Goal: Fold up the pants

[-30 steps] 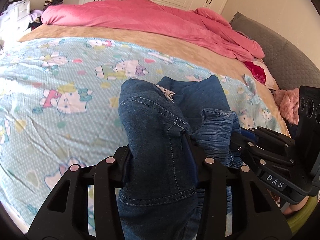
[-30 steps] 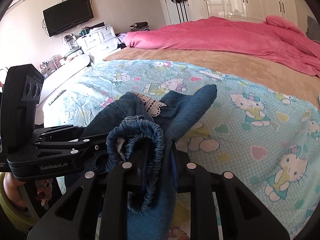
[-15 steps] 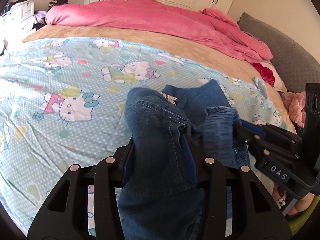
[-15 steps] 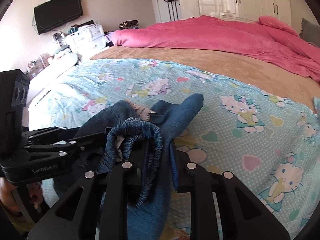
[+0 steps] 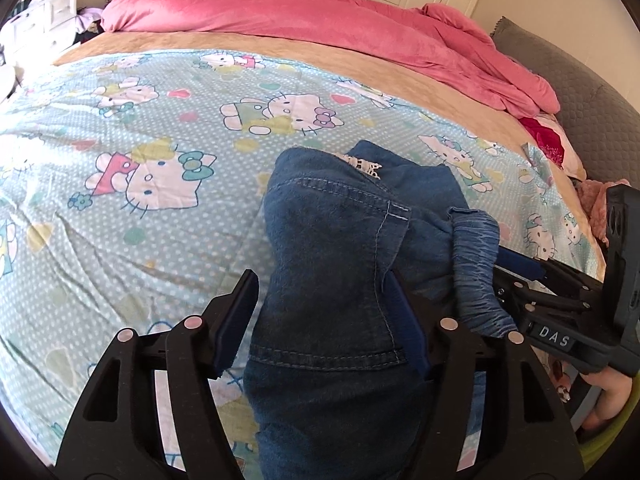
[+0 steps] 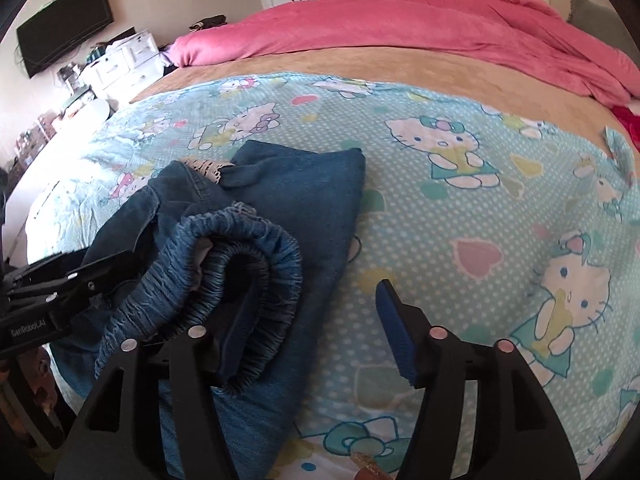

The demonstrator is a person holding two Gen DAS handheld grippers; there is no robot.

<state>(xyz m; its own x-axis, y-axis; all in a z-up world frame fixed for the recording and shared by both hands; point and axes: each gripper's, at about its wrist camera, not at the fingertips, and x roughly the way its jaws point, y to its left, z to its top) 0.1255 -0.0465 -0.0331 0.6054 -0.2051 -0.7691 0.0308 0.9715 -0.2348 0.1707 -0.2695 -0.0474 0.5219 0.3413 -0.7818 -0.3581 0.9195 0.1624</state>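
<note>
Pants (image 5: 340,280) bunched on bed (image 5: 160,208) near edge, folded end toward 12 o'clock. Left tongs (image 5: 320,316) wide, denim between. Right tongs (image 6: 316,316) wide, waistband (image 6: 256,264) draped over left finger. Risk: withdrawal snagging elastic, undoing fold.

You had bright daylight coming from the left, washing out the white drawers (image 5: 38,20) and the near-left edge of the bed (image 6: 60,184). Fisheye bending curved everything toward the dark corners. Focus was sharp mid-frame, and the pants (image 5: 336,264) cast soft shadows.
</note>
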